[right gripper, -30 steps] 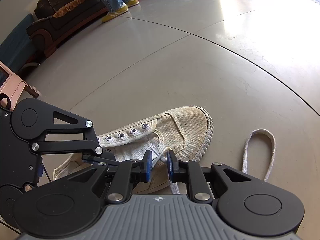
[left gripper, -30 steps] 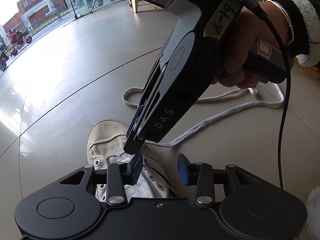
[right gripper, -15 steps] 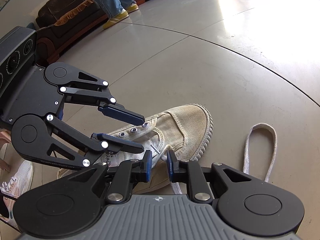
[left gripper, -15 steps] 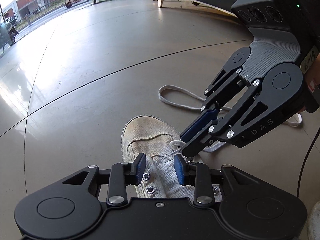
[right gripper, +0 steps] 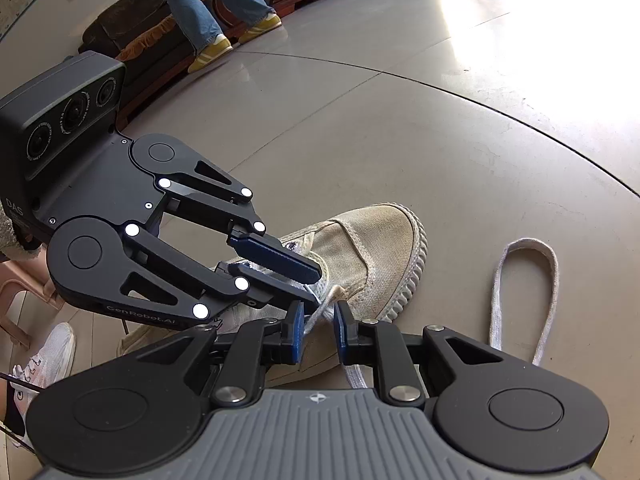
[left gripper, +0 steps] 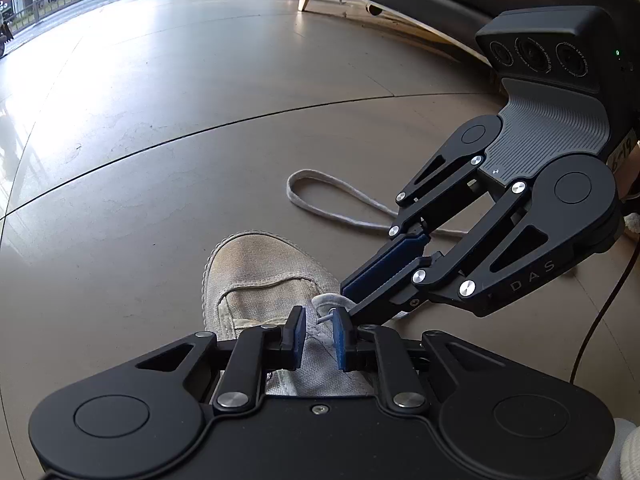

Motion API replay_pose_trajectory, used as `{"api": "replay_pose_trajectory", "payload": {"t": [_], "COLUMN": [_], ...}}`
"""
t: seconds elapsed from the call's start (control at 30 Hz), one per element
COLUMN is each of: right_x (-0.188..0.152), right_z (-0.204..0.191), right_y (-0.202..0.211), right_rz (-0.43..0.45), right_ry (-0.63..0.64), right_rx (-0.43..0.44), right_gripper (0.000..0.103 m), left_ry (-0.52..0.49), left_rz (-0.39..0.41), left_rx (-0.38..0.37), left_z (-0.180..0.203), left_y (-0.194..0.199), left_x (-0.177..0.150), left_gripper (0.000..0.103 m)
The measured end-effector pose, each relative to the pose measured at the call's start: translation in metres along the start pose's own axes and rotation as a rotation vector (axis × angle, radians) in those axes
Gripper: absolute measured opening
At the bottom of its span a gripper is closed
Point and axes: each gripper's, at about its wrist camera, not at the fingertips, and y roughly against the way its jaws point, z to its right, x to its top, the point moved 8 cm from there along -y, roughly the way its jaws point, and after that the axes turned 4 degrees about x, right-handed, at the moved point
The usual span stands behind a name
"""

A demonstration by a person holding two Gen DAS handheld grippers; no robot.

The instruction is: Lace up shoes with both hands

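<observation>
A beige canvas shoe (left gripper: pixel 256 276) (right gripper: pixel 372 248) lies on the tiled floor, toe pointing away from my left gripper. A white lace (left gripper: pixel 332 200) (right gripper: pixel 524 292) runs from the shoe's front eyelets and loops on the floor beside it. My left gripper (left gripper: pixel 319 334) (right gripper: pixel 318 284) hovers over the tongue, jaws narrowly apart around the lace tip (left gripper: pixel 325 317), not clamped. My right gripper (right gripper: pixel 319 334) (left gripper: pixel 348 296) comes in from the side, jaws slightly apart with the lace strand (right gripper: pixel 320 312) between them, tips meeting the left gripper's at the eyelets.
A dark sofa (left gripper: pixel 460 4) stands behind the shoe. A person in jeans and yellow shoes (right gripper: pixel 218 46) stands by another sofa. A white sneaker (right gripper: pixel 44 360) and a pink stool (right gripper: pixel 16 304) sit at the left edge.
My left gripper moved forward along the shoe and narrowed its jaws around the lace tip. My right gripper's jaws opened slightly; the two grippers' tips have come together at the eyelets.
</observation>
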Motion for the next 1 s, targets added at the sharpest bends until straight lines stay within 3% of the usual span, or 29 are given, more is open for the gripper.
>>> {"api": "replay_pose_trajectory", "payload": {"t": [0.17, 0.37, 0.67, 0.87, 1.0], "right_x": [-0.004, -0.007, -0.007, -0.009, -0.008], "right_z": [-0.005, -0.009, -0.016, -0.021, -0.027], "right_y": [-0.005, -0.005, -0.005, -0.007, -0.007], "right_rz": [0.004, 0.012, 0.021, 0.019, 0.017], "right_ry": [-0.008, -0.013, 0.008, 0.019, 0.069], "right_rx": [-0.001, -0.004, -0.036, -0.064, -0.093], "right_gripper": [0.019, 0.019, 0.019, 0.019, 0.019], "left_ry": [0.03, 0.035, -0.031, 0.054, 0.096], "left_rz": [-0.006, 0.011, 0.044, 0.078, 0.109], "left_rx": [-0.023, 0.003, 0.13, 0.218, 0.231], "left_z": [-0.001, 0.006, 0.014, -0.008, -0.016], "left_y": [-0.001, 0.009, 0.023, 0.042, 0.063], "left_x": [-0.002, -0.015, -0.014, -0.01, -0.003], "left_gripper": [0.006, 0.004, 0.001, 0.001, 0.001]}}
